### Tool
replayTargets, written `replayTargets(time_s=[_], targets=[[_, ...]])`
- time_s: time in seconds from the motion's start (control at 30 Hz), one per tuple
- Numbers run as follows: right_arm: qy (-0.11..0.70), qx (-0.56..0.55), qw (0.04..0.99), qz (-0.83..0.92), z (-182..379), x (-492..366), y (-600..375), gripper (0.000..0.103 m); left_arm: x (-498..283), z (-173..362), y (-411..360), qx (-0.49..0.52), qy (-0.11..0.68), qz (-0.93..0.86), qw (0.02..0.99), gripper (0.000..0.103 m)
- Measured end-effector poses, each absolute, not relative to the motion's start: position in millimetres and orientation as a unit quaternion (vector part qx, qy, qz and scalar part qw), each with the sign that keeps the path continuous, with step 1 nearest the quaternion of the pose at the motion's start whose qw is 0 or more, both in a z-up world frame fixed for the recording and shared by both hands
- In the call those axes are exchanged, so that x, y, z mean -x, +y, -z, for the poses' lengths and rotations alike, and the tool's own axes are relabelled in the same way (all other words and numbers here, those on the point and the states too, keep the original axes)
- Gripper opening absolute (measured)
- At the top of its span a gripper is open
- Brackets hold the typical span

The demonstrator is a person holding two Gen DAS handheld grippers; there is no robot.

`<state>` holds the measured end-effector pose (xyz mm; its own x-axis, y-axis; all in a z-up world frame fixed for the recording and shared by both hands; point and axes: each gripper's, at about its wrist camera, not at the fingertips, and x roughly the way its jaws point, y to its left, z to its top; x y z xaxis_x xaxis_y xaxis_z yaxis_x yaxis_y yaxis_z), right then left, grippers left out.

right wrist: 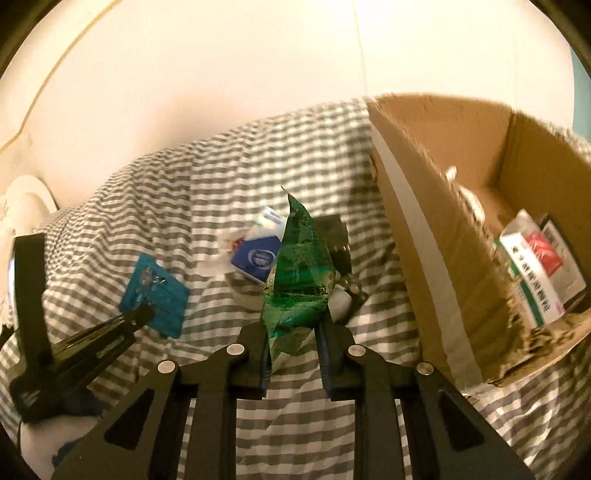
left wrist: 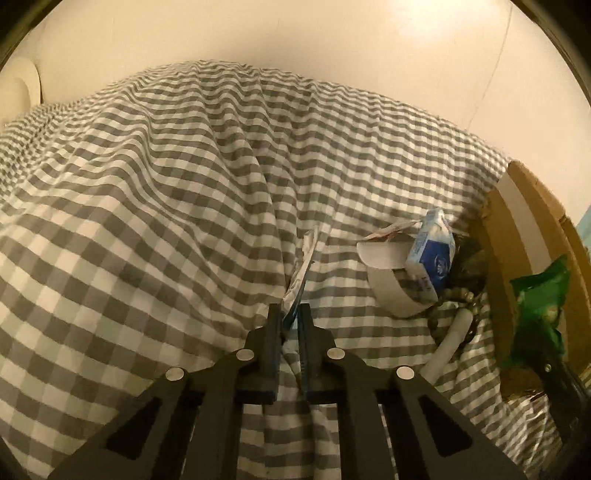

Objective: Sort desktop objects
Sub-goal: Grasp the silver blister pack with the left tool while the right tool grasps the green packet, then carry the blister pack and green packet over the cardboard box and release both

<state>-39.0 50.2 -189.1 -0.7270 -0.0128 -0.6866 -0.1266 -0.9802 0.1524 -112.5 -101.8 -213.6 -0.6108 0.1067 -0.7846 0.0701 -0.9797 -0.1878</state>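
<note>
Looked down on a grey-and-white checked fabric cloth, rumpled, below a plain cream wall.
Found long folds running across the cloth toward the wall; noted a thin pale cord running down that wall, and a smooth round white object, only partly in view, at far left where cloth met wall.
</note>
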Motion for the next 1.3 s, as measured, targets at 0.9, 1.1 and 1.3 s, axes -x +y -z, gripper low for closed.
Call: replayTargets(time_s=[0.9, 1.1, 1.3], targets=[[-0.012, 0.235, 0.068, -0.97, 59, -45, 70, 0.019, 22, 44, -36, 0.25, -0.065, -0.961, 0.096, 0.007], [-0.012, 0.221, 0.085, -0.971, 38, -65, 90, 0.019, 7, 20, -7, 0.224, -0.054, -0.965, 0.123, 0.007], [-0.011, 0.21, 0.097, -0.973, 27, -75, 111, 0.019, 9, 9, 23, 0.217, -0.041, -0.964, 0.15, 0.007]])
